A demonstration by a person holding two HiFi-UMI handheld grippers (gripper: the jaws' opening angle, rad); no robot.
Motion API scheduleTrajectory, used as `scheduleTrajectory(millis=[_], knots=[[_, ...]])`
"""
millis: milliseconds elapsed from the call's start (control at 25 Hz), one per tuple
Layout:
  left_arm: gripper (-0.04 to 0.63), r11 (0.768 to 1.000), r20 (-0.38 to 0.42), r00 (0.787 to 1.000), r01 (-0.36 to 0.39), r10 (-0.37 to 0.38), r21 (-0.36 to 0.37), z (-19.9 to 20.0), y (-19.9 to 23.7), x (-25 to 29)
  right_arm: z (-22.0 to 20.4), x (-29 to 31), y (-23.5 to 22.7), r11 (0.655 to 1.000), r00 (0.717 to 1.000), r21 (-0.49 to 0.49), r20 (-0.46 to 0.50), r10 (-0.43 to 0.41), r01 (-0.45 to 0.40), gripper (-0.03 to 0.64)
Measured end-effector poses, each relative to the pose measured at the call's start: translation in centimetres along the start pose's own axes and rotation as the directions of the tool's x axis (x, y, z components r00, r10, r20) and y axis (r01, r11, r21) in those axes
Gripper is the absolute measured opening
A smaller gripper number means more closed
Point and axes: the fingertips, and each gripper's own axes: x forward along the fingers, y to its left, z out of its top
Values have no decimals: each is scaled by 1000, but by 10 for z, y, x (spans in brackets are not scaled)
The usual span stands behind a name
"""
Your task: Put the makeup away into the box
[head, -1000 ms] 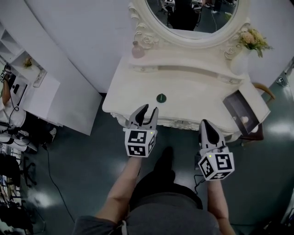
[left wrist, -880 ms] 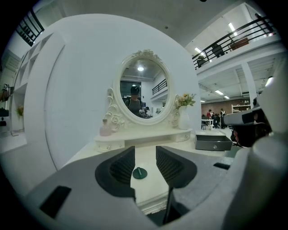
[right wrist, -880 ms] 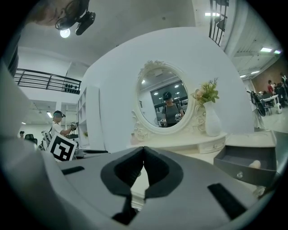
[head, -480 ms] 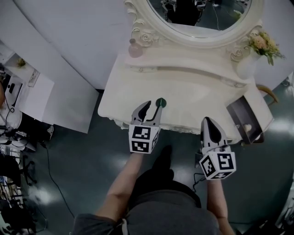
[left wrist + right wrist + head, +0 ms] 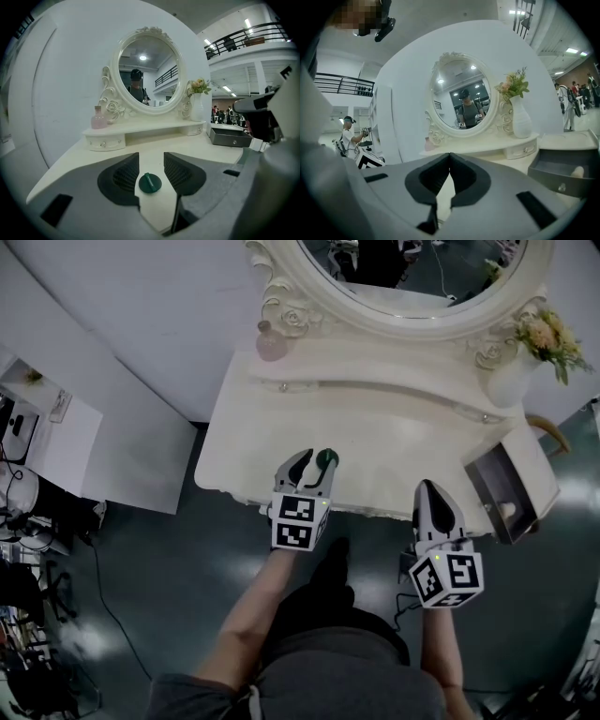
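**Left gripper opening around green makeup pot**

Left gripper (image 5: 151, 161): jaws wide and opening. Small round green makeup pot (image 5: 150, 183) lies on the cream dressing table (image 5: 375, 427) near its front edge, between the pads, not touched by either. Right gripper (image 5: 449, 157): jaw tips together, nothing between them, held off the table's front edge. Open dark grey box (image 5: 502, 488) sits at the table's right end, well apart from the pot. Pink bottle (image 5: 271, 341) on the back shelf, left of the mirror (image 5: 412, 277).

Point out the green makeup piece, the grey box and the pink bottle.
green makeup piece (image 5: 149, 183), left gripper view, its top.
grey box (image 5: 229, 140), left gripper view, its front wall.
pink bottle (image 5: 98, 122), left gripper view, its body.
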Motion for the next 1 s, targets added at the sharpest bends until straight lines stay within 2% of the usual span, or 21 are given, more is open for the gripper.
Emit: scheduleTrajectory(millis=[480, 1000], knots=[[152, 1000, -125, 992, 21, -22, -14, -33, 0, 35, 5, 9, -13, 999, 999, 10, -4, -46, 46, 5], [152, 999, -273, 961, 32, -42, -40, -65, 5, 63, 0, 19, -19, 997, 998, 34, -26, -63, 64, 5]])
